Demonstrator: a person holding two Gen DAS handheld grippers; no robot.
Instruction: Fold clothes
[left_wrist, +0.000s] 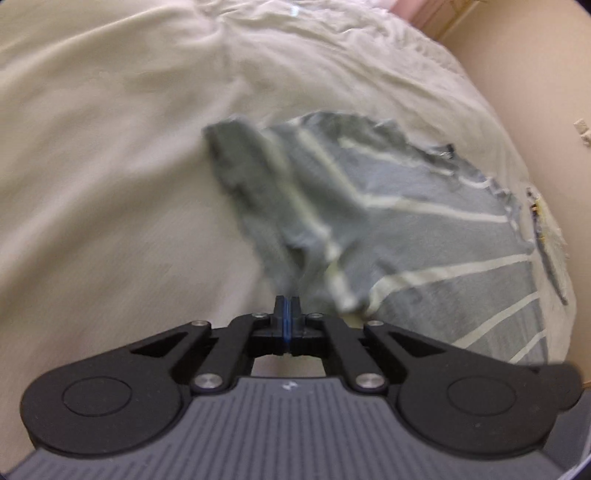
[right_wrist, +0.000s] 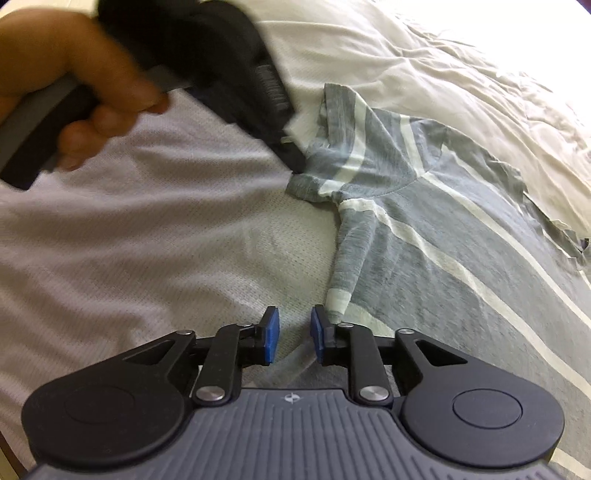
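Note:
A grey T-shirt with thin white stripes (left_wrist: 424, 229) lies spread on the bed. My left gripper (left_wrist: 287, 301) is shut on the shirt's sleeve, which rises bunched and blurred from the jaws. In the right wrist view the same shirt (right_wrist: 443, 236) lies to the right, and the left gripper (right_wrist: 295, 162) pinches the sleeve edge at the upper middle, with the person's hand (right_wrist: 74, 74) on its handle. My right gripper (right_wrist: 294, 334) is open and empty, low over the sheet just left of the shirt's side edge.
The bed has a white textured mattress cover (right_wrist: 147, 240) and a rumpled cream sheet (left_wrist: 110, 147), with bunched bedding (right_wrist: 461, 74) beyond the shirt. A beige wall (left_wrist: 535, 74) runs along the bed's far right edge.

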